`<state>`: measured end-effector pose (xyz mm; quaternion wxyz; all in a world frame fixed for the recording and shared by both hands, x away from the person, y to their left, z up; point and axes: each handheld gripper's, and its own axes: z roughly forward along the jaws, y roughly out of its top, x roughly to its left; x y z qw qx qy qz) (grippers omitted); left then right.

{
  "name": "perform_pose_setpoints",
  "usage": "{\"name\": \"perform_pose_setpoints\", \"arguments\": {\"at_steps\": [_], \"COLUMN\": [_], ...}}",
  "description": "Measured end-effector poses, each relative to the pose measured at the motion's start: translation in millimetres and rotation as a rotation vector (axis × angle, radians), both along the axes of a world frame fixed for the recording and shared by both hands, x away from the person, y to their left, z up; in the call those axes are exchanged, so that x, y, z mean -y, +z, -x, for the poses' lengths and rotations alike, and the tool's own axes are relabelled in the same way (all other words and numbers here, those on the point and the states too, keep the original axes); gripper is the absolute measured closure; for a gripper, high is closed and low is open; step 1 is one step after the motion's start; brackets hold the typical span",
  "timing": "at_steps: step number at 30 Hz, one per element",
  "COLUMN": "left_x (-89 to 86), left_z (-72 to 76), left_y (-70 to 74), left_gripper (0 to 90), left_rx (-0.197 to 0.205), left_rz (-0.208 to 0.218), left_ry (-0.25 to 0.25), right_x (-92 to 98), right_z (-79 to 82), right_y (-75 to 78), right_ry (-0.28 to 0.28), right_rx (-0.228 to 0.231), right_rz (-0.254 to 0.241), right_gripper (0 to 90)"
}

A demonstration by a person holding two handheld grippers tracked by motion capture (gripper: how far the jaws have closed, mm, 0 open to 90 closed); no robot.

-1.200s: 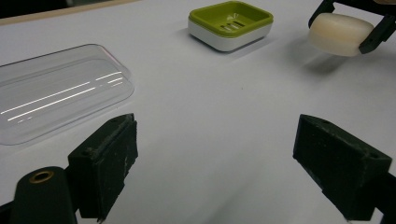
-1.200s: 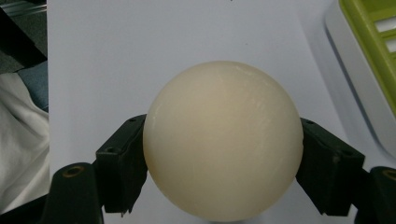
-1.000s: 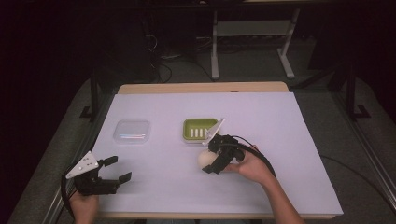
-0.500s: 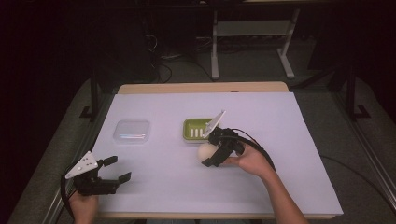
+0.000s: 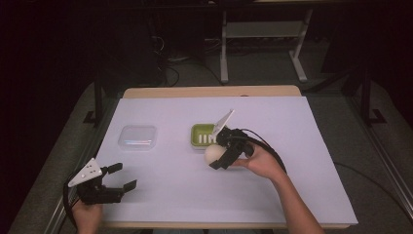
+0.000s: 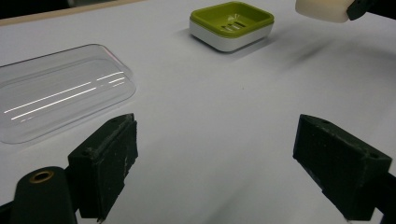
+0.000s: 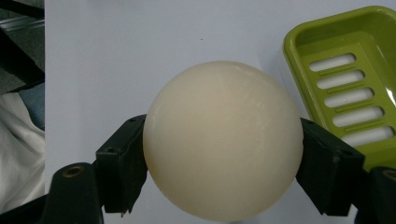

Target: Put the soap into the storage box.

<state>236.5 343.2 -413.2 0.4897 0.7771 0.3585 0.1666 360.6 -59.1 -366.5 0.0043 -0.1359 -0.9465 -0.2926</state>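
Observation:
My right gripper (image 5: 217, 155) is shut on a round cream soap bar (image 5: 213, 153), held above the white table just in front of the green soap dish (image 5: 203, 134). The right gripper view has the soap bar (image 7: 223, 141) clamped between both black jaws, with the slotted green dish (image 7: 349, 84) at the right. My left gripper (image 5: 124, 178) rests open near the table's front left corner, nothing between its jaws. Its own view looks across the sheet at the clear plastic lid (image 6: 56, 95), the dish (image 6: 231, 24) and the held soap (image 6: 323, 8).
A clear plastic lid (image 5: 138, 137) lies left of the dish on the white sheet (image 5: 302, 146). A metal stand (image 5: 263, 34) and cables sit on the dark floor beyond the table's far edge.
The right gripper has lifted the soap off the table and carried it slightly toward the dish, then back forward. The left gripper has stayed put.

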Motion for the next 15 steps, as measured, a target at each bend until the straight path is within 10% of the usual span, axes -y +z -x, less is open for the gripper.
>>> {"name": "perform_pose_setpoints", "arguments": {"at_steps": [15], "left_x": [-0.3], "left_z": [-0.1], "left_y": [0.0], "left_gripper": [13.3], "left_rx": [-0.001], "left_rz": [-0.002], "left_ry": [0.0], "right_x": [-6.9], "right_z": [-9.1], "right_y": [13.3], "right_ry": [0.009], "right_rx": [0.011], "right_rz": [0.001], "right_gripper": [24.2]}}
